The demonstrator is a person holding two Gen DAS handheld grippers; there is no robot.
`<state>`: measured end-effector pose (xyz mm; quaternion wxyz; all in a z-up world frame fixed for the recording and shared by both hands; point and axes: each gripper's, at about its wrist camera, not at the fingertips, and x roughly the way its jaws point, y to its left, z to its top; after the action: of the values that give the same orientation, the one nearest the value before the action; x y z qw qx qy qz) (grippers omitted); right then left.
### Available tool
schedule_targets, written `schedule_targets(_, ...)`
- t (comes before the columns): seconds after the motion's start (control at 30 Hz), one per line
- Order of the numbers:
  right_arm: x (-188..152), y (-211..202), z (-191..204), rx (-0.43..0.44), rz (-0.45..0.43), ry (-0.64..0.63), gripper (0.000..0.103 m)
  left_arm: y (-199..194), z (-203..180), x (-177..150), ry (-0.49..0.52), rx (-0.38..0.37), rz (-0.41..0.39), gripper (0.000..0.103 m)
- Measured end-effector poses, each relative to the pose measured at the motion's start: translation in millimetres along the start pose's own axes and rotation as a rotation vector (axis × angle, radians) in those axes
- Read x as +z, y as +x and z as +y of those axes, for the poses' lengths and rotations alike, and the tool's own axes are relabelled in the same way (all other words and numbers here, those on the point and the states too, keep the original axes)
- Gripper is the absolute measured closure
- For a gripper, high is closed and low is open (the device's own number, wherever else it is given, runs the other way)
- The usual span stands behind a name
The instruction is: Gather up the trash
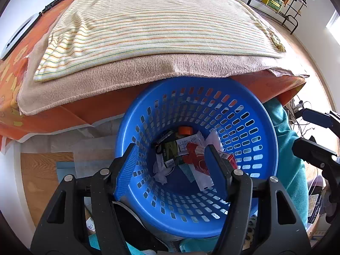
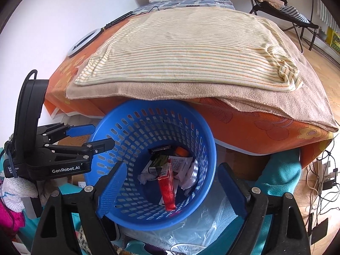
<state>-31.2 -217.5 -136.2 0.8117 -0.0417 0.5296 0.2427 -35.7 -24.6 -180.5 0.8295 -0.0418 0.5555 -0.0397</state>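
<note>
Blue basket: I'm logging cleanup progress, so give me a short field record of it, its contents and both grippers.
container: blue basket, perforated, beside the orange-covered bed
contents: red carton, orange cap, crumpled paper, printed wrappers
left gripper: open over the basket, nothing between its jaws
right gripper: open over the basket, holding nothing
on the bed: striped cloth over a beige blanket

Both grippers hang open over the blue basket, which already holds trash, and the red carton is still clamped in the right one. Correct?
Not quite: the red carton lies loose in the blue basket; the right wrist view shows the right gripper open and empty. The rest holds.
</note>
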Motion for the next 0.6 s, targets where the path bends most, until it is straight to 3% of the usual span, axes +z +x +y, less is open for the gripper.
schedule_targets(0.3, 13, -11, -2, -0.048, -0.045, 0.019, 0.012, -15, 3, 8, -0.016, -0.005, -0.03, 0.036)
schedule_targets(0.6, 32, -29, 2, -0.06, -0.106, 0.018, 0.012, -56, 10, 31, -0.039, -0.014, -0.14, 0.036)
